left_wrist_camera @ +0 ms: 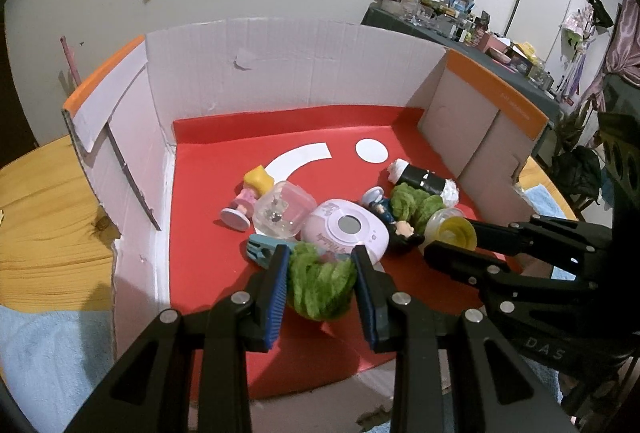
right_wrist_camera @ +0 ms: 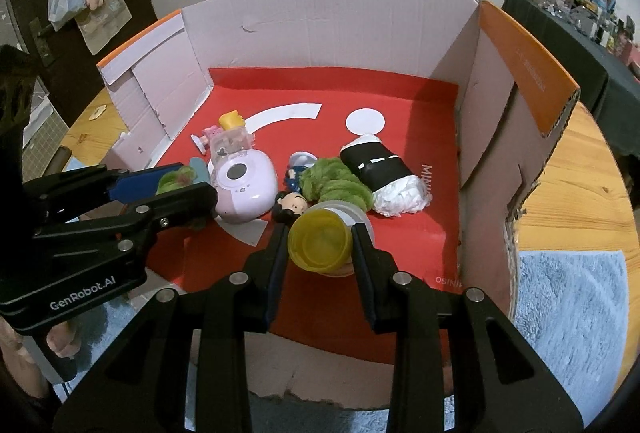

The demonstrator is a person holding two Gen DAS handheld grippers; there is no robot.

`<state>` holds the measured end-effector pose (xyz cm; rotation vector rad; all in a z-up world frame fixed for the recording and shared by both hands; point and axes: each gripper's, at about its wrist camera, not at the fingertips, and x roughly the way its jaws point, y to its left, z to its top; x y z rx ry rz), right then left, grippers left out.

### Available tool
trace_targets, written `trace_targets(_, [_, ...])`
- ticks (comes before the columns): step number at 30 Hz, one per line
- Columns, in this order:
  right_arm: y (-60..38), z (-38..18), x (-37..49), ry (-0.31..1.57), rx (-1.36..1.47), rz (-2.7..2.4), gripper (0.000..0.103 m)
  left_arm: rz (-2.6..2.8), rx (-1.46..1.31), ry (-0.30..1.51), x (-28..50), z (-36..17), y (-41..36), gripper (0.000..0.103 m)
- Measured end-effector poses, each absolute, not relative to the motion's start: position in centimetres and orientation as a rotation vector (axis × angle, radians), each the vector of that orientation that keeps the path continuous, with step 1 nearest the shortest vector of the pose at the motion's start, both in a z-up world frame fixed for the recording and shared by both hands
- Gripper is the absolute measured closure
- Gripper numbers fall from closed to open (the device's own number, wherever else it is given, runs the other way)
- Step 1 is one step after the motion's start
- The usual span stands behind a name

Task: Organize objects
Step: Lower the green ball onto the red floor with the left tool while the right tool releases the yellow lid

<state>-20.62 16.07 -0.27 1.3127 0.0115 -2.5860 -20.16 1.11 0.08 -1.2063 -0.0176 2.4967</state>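
Note:
A cardboard box with a red floor [left_wrist_camera: 216,201] [right_wrist_camera: 408,105] holds several toys. My left gripper [left_wrist_camera: 322,261] is shut on a green fuzzy ball [left_wrist_camera: 322,283], seen also in the right wrist view [right_wrist_camera: 176,177], low over the box's near part. My right gripper [right_wrist_camera: 320,237] is shut on a yellow-lidded tub [right_wrist_camera: 320,243] [left_wrist_camera: 456,231] above the floor. In the box lie a pink toy camera [left_wrist_camera: 346,231] [right_wrist_camera: 244,189], a clear capsule [left_wrist_camera: 282,213], a blonde figurine [left_wrist_camera: 250,199], a dark-haired figurine [right_wrist_camera: 292,205], another green fuzzy ball [right_wrist_camera: 336,183] and a black-and-white roll [right_wrist_camera: 384,173].
The box stands on a wooden table [left_wrist_camera: 44,213] [right_wrist_camera: 580,185] with tall white walls [left_wrist_camera: 280,73] and orange flaps [right_wrist_camera: 528,69]. A blue towel [right_wrist_camera: 572,313] lies at the near side. A blue clip [left_wrist_camera: 260,249] lies beside the camera.

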Motion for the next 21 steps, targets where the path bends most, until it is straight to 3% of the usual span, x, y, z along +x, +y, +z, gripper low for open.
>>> trace_targets(21, [14.4, -0.2, -19.0, 0.041, 1.311, -2.504, 0.073, 2.481, -1.235, -0.007, -18.9, -0.3, 0.7, 0.070])
